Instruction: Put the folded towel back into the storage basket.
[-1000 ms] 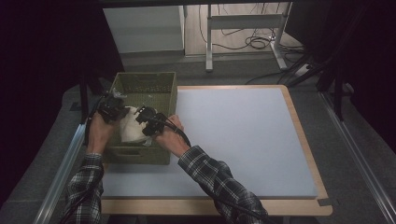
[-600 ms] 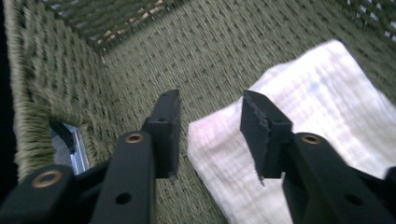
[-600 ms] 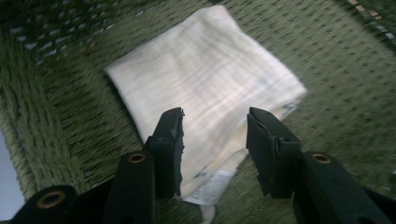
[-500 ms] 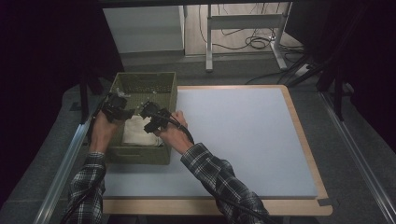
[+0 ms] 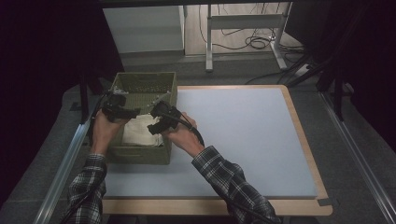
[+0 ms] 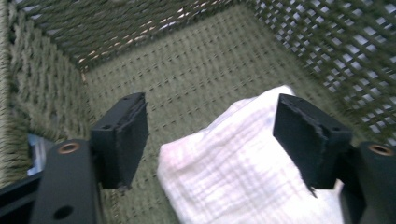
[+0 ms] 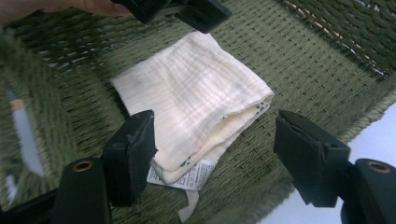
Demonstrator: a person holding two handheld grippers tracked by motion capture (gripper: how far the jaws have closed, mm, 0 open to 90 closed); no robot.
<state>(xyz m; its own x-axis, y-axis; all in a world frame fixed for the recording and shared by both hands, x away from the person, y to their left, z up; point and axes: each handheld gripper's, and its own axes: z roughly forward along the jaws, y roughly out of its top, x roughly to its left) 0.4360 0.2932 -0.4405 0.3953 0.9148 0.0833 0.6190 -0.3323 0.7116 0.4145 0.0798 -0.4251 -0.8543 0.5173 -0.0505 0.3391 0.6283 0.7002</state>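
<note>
Olive-green woven basket (image 5: 140,154); cream, faintly checked cloth (image 7: 196,107) inside; pale grey bench (image 5: 243,140) edged in light wood; plaid sleeves (image 5: 229,186).

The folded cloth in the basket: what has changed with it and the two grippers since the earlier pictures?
Both grippers let go of the folded cloth: the jaws of the left gripper and the right gripper have just been opening, and the cloth lies free on the basket floor. The right hand drew back a little towards the white mat. The basket stayed in place.

We see the folded cream cloth (image 7: 196,98) lying flat on the floor of the green woven basket (image 5: 140,154), label at one corner.
</note>
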